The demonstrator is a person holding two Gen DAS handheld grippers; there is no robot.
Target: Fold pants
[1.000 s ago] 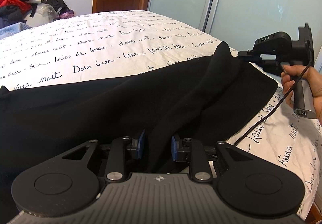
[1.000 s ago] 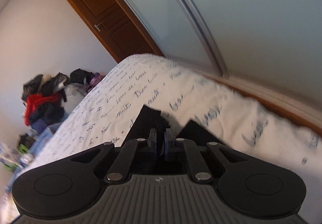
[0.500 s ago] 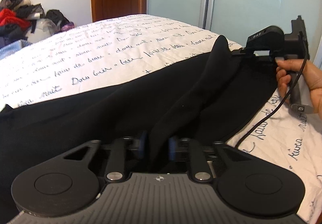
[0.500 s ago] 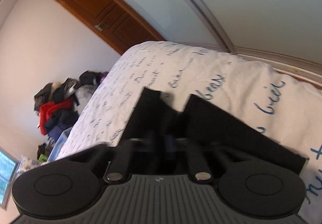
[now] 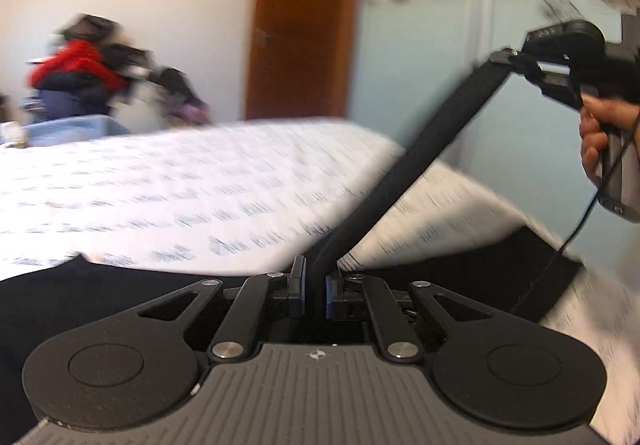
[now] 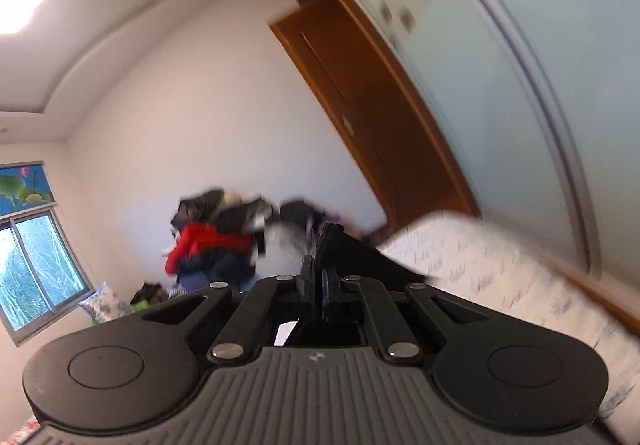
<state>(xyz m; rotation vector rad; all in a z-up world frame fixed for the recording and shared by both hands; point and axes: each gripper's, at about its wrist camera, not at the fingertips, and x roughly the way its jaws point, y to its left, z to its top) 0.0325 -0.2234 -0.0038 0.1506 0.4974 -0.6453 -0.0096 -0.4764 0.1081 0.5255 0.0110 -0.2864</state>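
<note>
The black pants run in a taut band through the air between the two claws, with the rest of the cloth lying dark on the bed under and beside the left claw. That left claw has its blue-padded jaws pressed together on one end of the band, close above the bedcover. The right claw sits higher and off to the side, pinched onto the other end, with the person's right hand wrapped round its handle. Held this way, the raised edge is probably being pulled straight so it can be carried over the part resting on the bed, making an even fold rather than a bunched one.

The left wrist view shows the whole span: both grip points, the stretched cloth and the flat piece near the bed's edge. The right wrist view gives little of that; there the right claw has its jaws nearly meeting on a dark edge of fabric, and beyond it only a pile of clothes, a wooden door and a window appear. Both views are smeared.
</note>
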